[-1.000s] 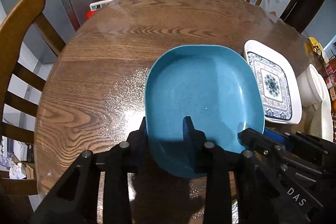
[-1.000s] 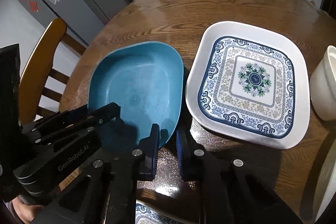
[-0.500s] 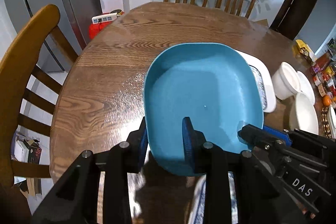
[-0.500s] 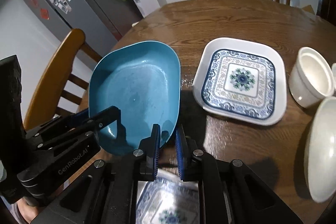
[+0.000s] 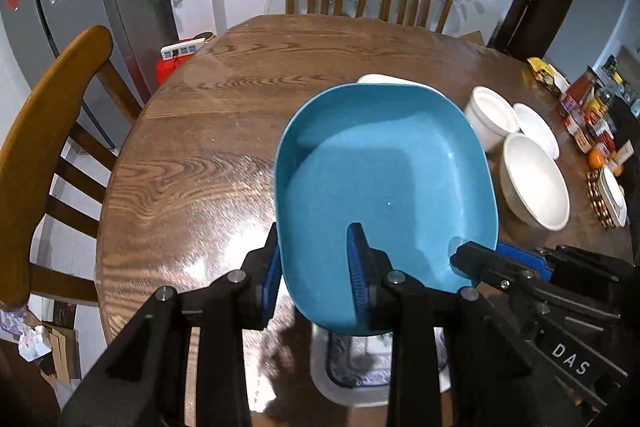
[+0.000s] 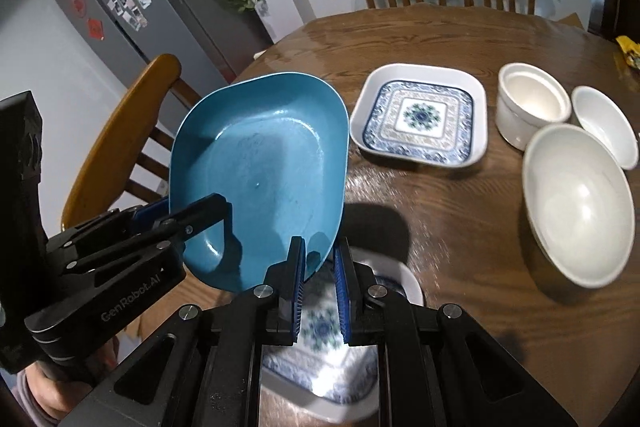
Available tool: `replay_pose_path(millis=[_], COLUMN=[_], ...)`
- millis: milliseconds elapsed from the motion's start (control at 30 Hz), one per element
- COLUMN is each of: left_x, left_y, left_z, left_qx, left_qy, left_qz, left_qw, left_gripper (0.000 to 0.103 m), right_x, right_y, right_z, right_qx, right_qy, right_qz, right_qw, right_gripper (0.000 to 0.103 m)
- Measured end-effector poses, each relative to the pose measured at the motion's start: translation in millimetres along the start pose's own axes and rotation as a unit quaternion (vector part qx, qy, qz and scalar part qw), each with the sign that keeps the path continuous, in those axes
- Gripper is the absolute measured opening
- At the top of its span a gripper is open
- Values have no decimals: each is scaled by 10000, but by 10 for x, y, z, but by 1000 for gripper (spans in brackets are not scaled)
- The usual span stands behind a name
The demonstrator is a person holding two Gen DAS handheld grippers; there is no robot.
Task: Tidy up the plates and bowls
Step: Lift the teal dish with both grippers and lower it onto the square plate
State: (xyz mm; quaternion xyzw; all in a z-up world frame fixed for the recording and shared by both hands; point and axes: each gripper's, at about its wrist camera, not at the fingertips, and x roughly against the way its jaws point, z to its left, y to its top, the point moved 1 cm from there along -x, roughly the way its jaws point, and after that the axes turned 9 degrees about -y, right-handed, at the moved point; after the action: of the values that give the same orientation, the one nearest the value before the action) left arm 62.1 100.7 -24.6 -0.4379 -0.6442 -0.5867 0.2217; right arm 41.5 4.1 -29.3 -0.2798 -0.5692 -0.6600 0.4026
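Blue plate (image 5: 384, 183) hangs tilted above the table (image 5: 192, 155), its near rim pinched by the left gripper (image 5: 316, 267). From the right wrist, the right gripper (image 6: 320, 267) clamps the plate's near corner, over a patterned plate (image 6: 320, 347) at the near edge.

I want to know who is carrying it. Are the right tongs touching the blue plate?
Touching. In the right wrist view the right tongs pinch the near rim of the blue plate between their pads, and the plate hangs lifted off the table.
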Motion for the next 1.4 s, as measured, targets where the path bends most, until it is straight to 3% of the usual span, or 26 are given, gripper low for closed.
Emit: replay_pose_path(millis=[533, 867, 1400], left_x=[-167, -361, -441], left_y=[-480, -727, -734], left_z=[-258, -222, -130], left_qx=[-300, -189, -63], left_qy=[-35, -65, 64], left_qz=[522, 958, 1058], left_qw=[9982, 9952, 9943], left_gripper=[29, 30, 34], right_x=[10, -147, -215], right_y=[-604, -853, -875], right_z=[-221, -315, -205], right_qx=[-263, -382, -261], right_qy=[-61, -59, -148], right_qz=[515, 920, 1046], right_qw=[9983, 9950, 9941], right_gripper=[16, 16, 16])
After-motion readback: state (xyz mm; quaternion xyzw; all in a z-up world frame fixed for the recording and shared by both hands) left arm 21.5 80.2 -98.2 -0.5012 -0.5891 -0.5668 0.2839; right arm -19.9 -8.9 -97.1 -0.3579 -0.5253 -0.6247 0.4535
